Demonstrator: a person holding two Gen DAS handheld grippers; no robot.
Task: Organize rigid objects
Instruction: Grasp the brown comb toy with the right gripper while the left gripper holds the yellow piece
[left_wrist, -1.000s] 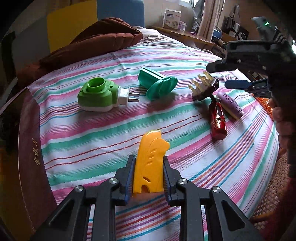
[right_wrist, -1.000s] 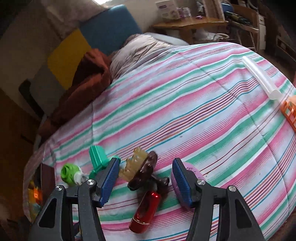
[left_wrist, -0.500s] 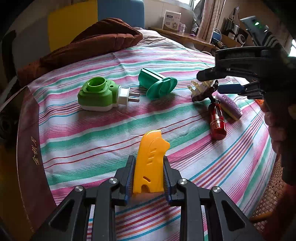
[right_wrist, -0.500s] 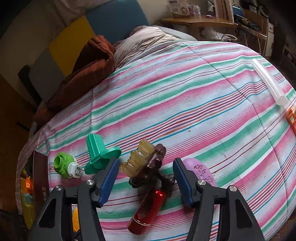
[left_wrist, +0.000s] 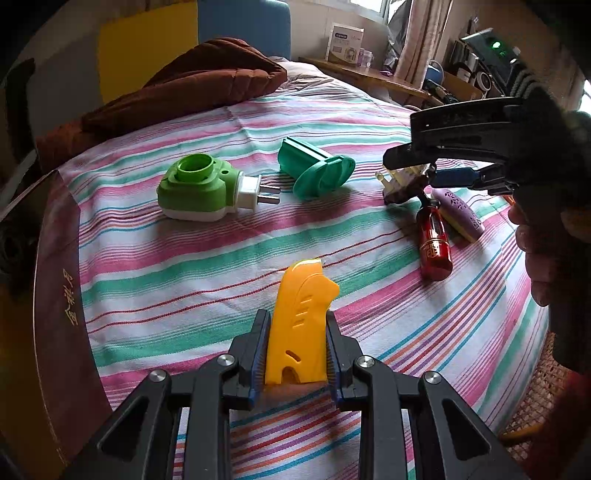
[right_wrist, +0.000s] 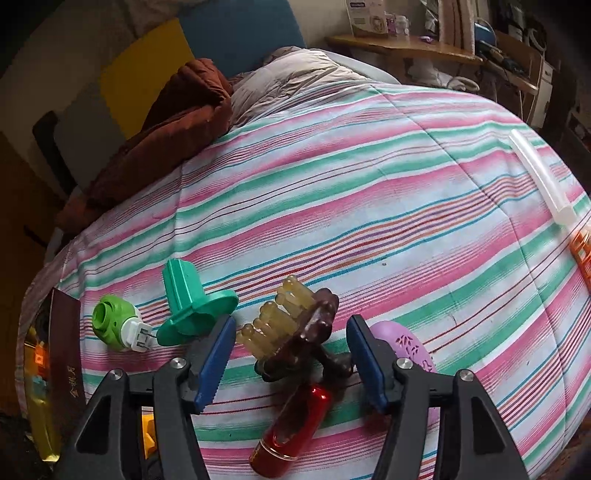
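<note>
My left gripper (left_wrist: 297, 325) is shut on a yellow plastic piece (left_wrist: 301, 295), held low over the striped bedspread (left_wrist: 184, 266). Further back lie a green plug-in device (left_wrist: 195, 188) and a teal flanged piece (left_wrist: 317, 170). My right gripper (right_wrist: 290, 332) is open, and a brown brush with amber teeth (right_wrist: 295, 328) shows between its blue pads (right_wrist: 214, 354) without touching them. A red bottle (right_wrist: 291, 432) lies just below the brush and a purple case (right_wrist: 402, 339) lies to the right. In the left wrist view the right gripper (left_wrist: 421, 168) hangs over the brush (left_wrist: 400, 184).
A brown blanket (left_wrist: 192, 85) is bunched at the bed's head. A dark book (left_wrist: 62, 295) lies at the left edge. A white tube (right_wrist: 539, 181) and an orange item (right_wrist: 581, 254) sit at the far right edge. A person's hand (left_wrist: 539, 251) holds the right gripper.
The right gripper has rolled a little and settled lower over the brush, so the brush now fills the gap between its pads. The left gripper and the yellow piece have not moved.
</note>
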